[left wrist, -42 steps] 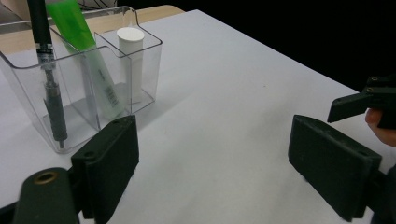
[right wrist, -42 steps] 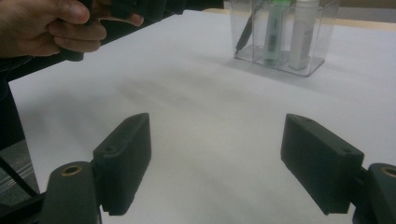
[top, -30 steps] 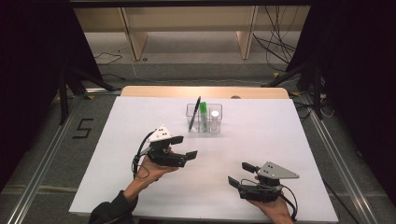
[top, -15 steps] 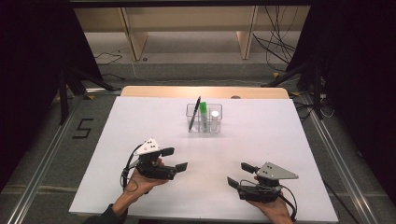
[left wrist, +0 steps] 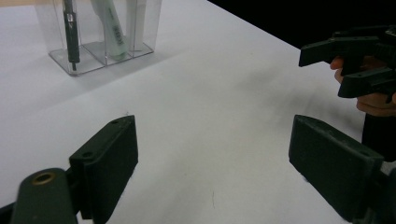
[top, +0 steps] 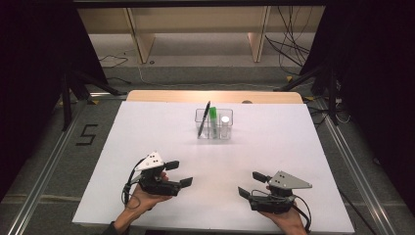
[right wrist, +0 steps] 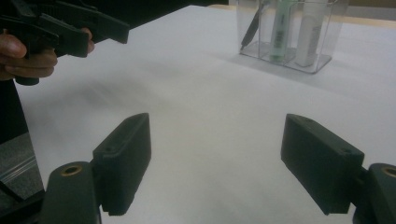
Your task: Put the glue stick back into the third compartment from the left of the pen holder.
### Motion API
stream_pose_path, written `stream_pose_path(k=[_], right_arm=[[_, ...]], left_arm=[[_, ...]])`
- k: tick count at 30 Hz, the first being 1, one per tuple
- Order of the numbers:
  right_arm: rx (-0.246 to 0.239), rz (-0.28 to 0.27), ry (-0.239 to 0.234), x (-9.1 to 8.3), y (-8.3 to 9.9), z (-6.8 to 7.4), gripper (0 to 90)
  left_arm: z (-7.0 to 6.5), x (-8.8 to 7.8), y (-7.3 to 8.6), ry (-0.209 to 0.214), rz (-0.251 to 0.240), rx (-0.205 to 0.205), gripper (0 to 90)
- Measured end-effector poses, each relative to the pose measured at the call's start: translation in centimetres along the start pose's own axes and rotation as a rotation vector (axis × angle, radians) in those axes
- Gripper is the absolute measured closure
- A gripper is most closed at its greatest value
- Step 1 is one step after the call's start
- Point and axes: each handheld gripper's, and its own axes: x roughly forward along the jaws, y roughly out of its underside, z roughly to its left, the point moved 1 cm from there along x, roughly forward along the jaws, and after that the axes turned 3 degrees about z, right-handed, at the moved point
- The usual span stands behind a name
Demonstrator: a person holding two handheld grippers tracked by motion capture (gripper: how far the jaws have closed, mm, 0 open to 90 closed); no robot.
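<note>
Idling near the tabletop's front edge: left gripper [top: 177, 173] and right gripper [top: 250, 184] both jaws wide, empty. Clear organizer [top: 214, 124] sits toward the back edge, centre. Approach from above, square to one pen, avoid clipping the walls.

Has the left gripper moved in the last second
Yes. In the high view the left gripper has pulled back toward the person's edge of the table, farther from the clear organizer, which has stayed put. Its jaws are open.
</note>
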Motion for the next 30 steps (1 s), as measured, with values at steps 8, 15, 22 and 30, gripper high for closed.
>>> stream_pose_path(k=[8, 15, 22, 30], right_arm=[[-0.001, 0.004, 0.002, 0.0, 0.1, 0.1, 25.4], [-0.003, 0.004, 0.004, 0.0, 0.1, 0.1, 25.2], [0.002, 0.002, 0.009, 0.0, 0.1, 0.0, 24.4], [0.001, 0.0, 0.012, 0.0, 0.1, 0.0, 23.3]], left_arm=[[0.0, -0.3, 0.9, -0.009, 0.012, -0.013, 13.8], [0.0, -0.7, 1.3, -0.03, -0.001, -0.01, 11.6], [0.2, -0.6, 1.3, -0.043, -0.003, -0.009, 11.2], [0.2, -0.5, 1.3, -0.044, 0.0, -0.006, 11.2]])
